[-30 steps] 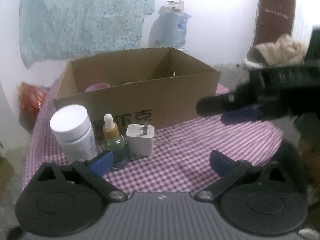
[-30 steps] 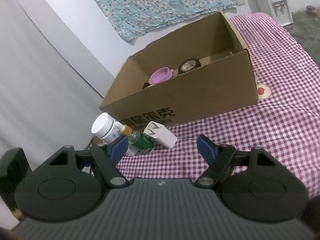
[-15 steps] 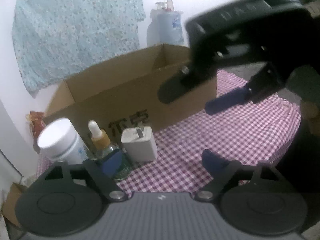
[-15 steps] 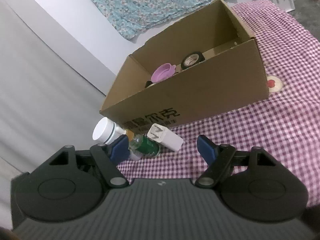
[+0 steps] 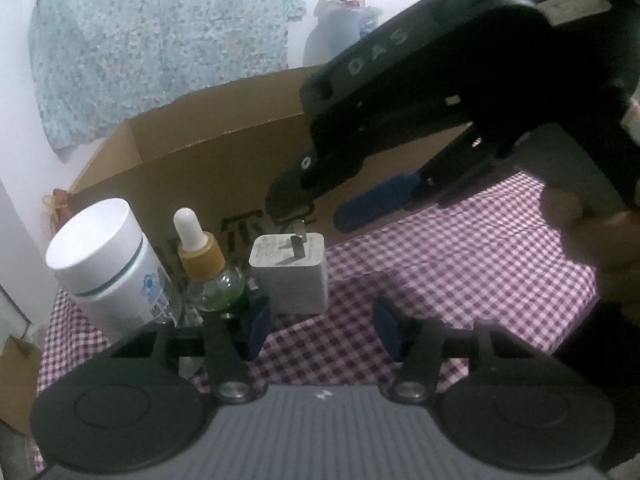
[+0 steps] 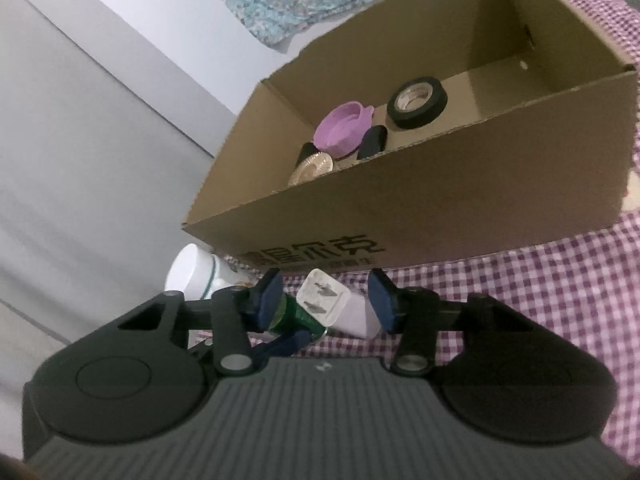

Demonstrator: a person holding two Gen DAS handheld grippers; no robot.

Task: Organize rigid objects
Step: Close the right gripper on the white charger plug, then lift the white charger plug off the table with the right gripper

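A white charger plug (image 5: 290,276) stands on the checked cloth before the cardboard box (image 5: 208,168), beside a green dropper bottle (image 5: 212,280) and a white jar (image 5: 100,264). My left gripper (image 5: 324,326) sits low just in front of the plug, jaws closing, pads clear of it. My right gripper (image 5: 320,204) hangs above the plug's prongs. In the right wrist view the plug (image 6: 336,304) and bottle (image 6: 296,316) show between the closing jaws of my right gripper (image 6: 325,302), with no pad pressing on them. One blue left fingertip (image 6: 288,344) shows below.
The box (image 6: 440,216) holds a purple bowl (image 6: 344,128), a black tape roll (image 6: 416,102), a gold ribbed lid (image 6: 314,166) and small black items. A white wall lies left of the box. A hand (image 5: 580,232) grips the right tool. Bare checked cloth (image 5: 460,264) spreads to the right.
Both grippers have narrowed their jaws. The right gripper swung in from the right to hang over the plug. The left gripper sank and came closer to the jar, bottle and plug.
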